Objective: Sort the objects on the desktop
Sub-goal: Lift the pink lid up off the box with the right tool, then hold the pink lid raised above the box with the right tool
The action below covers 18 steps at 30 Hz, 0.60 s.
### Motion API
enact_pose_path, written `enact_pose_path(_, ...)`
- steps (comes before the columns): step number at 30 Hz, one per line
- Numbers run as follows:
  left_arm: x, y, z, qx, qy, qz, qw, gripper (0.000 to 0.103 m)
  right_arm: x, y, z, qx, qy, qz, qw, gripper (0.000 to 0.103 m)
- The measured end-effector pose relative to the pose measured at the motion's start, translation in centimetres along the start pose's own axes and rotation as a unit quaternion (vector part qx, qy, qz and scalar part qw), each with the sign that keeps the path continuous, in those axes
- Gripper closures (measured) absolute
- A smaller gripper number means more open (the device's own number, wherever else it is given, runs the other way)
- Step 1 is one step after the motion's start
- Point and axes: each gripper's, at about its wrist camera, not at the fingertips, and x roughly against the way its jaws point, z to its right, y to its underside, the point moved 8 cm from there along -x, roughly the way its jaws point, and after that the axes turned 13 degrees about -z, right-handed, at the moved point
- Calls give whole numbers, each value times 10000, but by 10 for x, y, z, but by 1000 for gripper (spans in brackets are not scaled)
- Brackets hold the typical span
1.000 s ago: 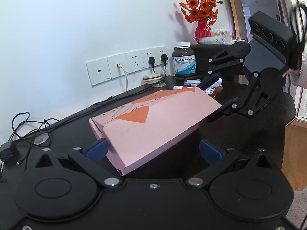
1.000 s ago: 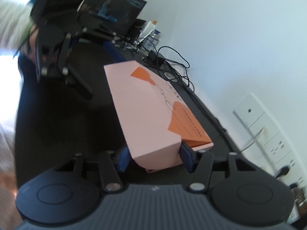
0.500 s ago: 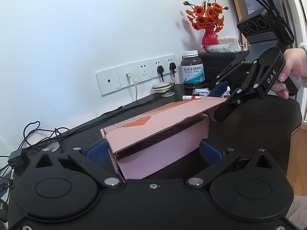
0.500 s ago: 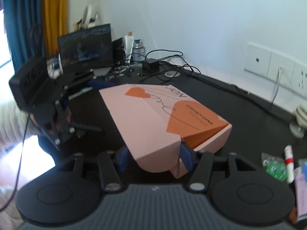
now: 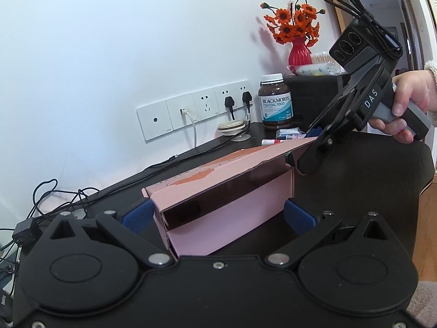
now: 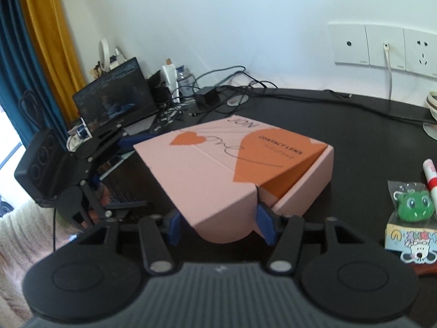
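pink box (image 5: 226,218): lid (image 6: 218,175) lifted | inside dark, contents unclear

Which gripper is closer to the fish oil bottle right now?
Right. The right gripper grips the pink box's lid just in front of the fish oil bottle; the left gripper sits at the box's opposite end.

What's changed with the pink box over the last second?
The right gripper, clamped on the pink box's lid flap, rolled and lifted it, so the pink box went from closed to gaping open. The left gripper stayed open around the box's base.
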Motion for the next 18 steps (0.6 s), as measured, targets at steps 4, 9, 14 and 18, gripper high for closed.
enact_pose_path(4, -1, 2, -2, 11, -13, -2, 10000, 0, 0, 1, -4, -9, 12, 25, 10000, 48)
enact_pose_path(9, -2, 5, -2, 39, 2, -16, 10000, 0, 1, 4, -7, 132, 161, 42, 9998, 48)
enact_pose_path(14, -4, 7, -1, 12, -51, -72, 10000, 0, 0, 5, -14, 463, 501, 9, 9977, 49)
enact_pose_path(18, -5, 8, 0, 9, -59, -95, 9999, 0, -2, 6, -20, 725, 774, -59, 9943, 49)
